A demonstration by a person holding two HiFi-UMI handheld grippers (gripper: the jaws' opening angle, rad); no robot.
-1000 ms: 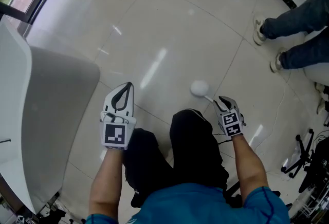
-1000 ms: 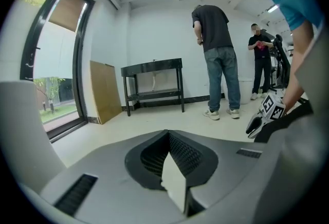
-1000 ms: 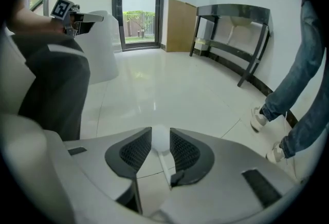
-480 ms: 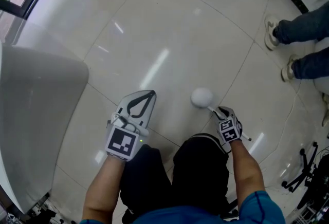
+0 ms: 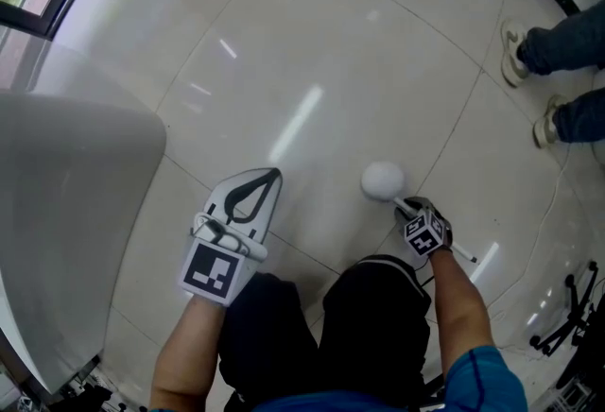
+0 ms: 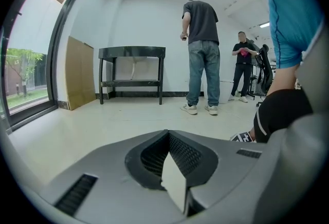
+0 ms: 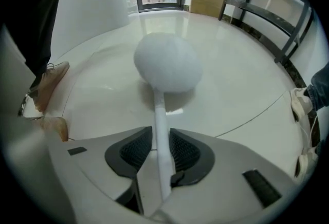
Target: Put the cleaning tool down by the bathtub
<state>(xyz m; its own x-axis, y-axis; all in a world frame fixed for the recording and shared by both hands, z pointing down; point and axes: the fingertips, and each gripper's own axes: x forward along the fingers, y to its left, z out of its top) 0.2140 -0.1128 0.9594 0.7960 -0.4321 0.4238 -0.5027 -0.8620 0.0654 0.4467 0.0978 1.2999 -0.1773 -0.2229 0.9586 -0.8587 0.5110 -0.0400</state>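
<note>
Left hand-held gripper [image 5: 272, 176] tilted slightly down, jaws together, right hand-held gripper [image 5: 404, 205] pointing steeply down, clamping cleaning tool [image 5: 382, 180]

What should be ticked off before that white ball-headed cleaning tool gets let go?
1. White ball-headed cleaning tool held: ok, right gripper's jaws closed on its thin handle.
2. Ball head down on the cream tiled floor: cannot tell.
3. Near the white bathtub: cannot tell; left gripper sits between them.
4. Left gripper free: ok, jaws together, empty.
5. Bystander's white shoes away from tool: ok.
</note>
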